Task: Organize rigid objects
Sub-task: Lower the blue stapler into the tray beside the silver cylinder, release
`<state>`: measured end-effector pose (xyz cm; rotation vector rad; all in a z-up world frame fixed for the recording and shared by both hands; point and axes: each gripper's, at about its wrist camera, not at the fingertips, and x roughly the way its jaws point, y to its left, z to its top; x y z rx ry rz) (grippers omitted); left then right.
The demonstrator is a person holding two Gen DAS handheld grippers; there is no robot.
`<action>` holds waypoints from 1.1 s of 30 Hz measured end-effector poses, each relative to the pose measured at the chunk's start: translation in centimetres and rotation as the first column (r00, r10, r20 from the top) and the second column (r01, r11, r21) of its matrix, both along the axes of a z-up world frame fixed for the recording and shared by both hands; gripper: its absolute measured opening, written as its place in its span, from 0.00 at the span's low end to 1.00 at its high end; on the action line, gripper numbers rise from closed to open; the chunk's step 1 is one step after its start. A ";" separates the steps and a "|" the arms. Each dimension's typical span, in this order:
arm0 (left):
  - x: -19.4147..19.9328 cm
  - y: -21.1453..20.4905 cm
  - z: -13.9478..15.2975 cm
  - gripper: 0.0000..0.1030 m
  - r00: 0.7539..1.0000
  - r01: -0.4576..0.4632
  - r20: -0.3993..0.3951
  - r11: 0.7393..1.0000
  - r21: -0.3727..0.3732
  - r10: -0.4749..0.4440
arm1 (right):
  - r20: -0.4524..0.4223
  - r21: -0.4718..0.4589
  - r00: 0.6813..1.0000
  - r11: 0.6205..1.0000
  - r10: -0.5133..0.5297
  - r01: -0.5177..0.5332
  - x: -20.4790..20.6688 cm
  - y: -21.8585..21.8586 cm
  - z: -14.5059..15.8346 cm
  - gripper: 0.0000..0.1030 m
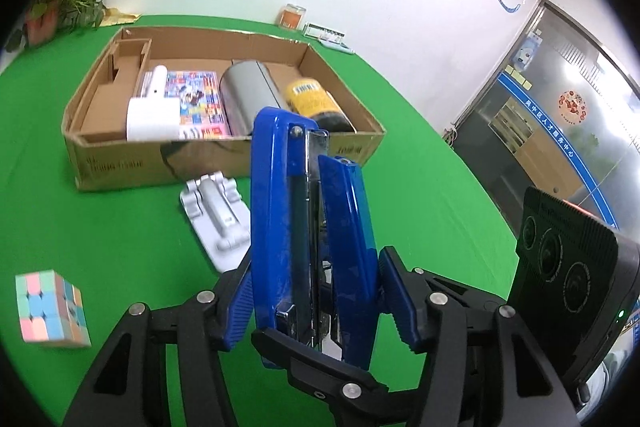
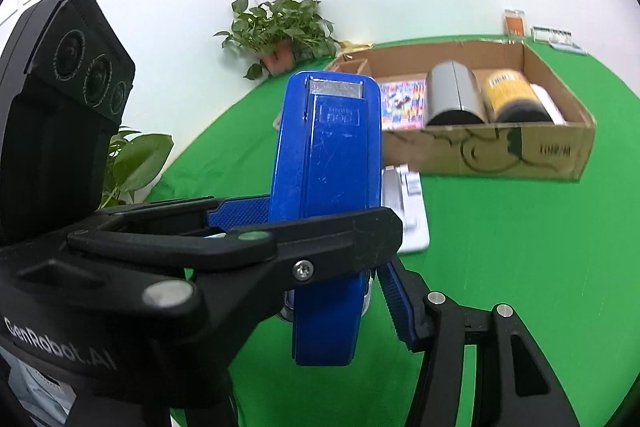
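A blue stapler (image 1: 308,227) is held in the air above the green table. My left gripper (image 1: 320,307) is shut on its sides, seen edge-on. In the right wrist view the stapler (image 2: 328,187) shows its flat top, and my right gripper (image 2: 332,291) stands around its lower end, with the left gripper's black body crossing in front; I cannot tell whether the right jaws press it. A cardboard box (image 1: 224,163) behind holds a grey cylinder (image 1: 248,95), a yellow can (image 1: 316,103), a colourful booklet (image 1: 198,103) and a white roll (image 1: 152,119).
A white plastic bracket (image 1: 218,211) lies on the green table (image 1: 100,219) in front of the box. A pastel cube puzzle (image 1: 50,307) sits at the near left. Potted plants (image 2: 280,35) stand at the table's far edge. The box (image 2: 500,151) fills the right view's far side.
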<state>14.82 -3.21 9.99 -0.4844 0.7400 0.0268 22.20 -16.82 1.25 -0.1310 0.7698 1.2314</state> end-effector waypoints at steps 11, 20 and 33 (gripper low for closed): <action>1.2 2.7 0.2 0.55 1.000 -0.016 0.013 1.000 0.018 0.015 | 0.014 -0.008 0.999 1.000 0.029 -0.028 1.8 4.4 0.6 0.53; 2.7 4.6 0.5 0.55 1.000 -0.027 0.014 1.000 0.013 0.027 | 0.019 -0.016 0.999 0.999 0.049 -0.049 3.7 6.7 1.0 0.53; 12.7 13.3 0.0 0.55 0.997 0.063 -0.024 0.983 -0.173 -0.068 | -0.038 -0.209 0.999 0.978 -0.034 0.026 13.4 15.4 3.6 0.53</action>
